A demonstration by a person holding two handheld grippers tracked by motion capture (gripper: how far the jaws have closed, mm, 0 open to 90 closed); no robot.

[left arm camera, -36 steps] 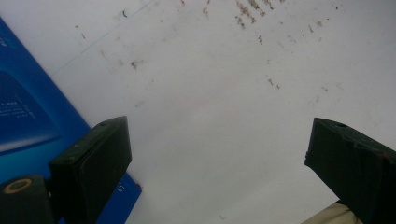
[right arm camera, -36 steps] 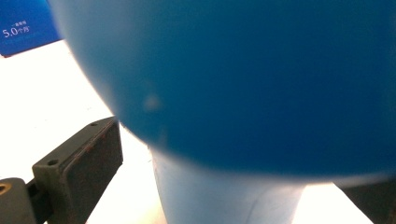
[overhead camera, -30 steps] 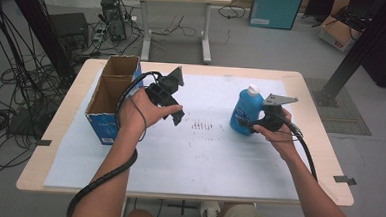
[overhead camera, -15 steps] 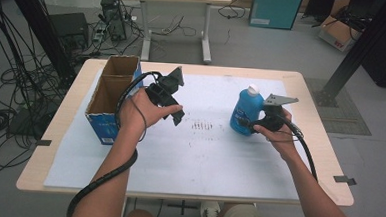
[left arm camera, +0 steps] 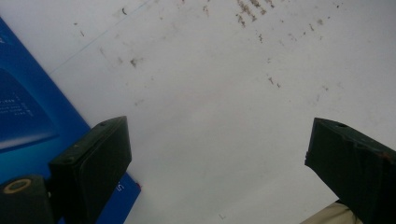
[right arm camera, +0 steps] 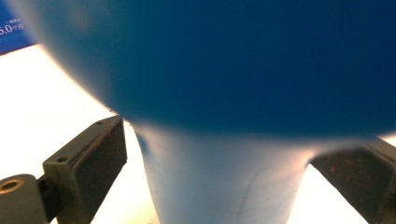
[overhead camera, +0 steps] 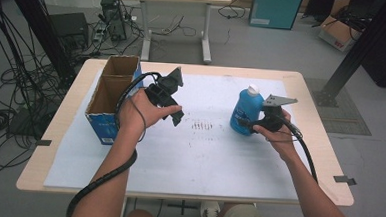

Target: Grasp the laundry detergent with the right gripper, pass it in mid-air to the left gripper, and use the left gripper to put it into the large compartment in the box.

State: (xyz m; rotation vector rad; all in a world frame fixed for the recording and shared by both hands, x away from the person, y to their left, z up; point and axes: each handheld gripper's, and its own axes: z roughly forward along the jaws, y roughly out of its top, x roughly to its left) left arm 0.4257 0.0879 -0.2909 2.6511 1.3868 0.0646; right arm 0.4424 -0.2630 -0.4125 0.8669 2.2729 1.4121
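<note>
Right gripper sits around the blue bottle, jaws just closing in, left pad not visibly pressing yet. Bottle upright toward the tabletop's right edge, not lifted. Left gripper spread wide, empty, beside the cardboard box at the left edge. Versus earlier frames: hands and bottle unmoved. Grasp and any move remain.

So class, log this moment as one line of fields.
right gripper: fingers closing around blue bottle, gap left | left gripper: open above white sheet | cardboard box: open, left
</note>
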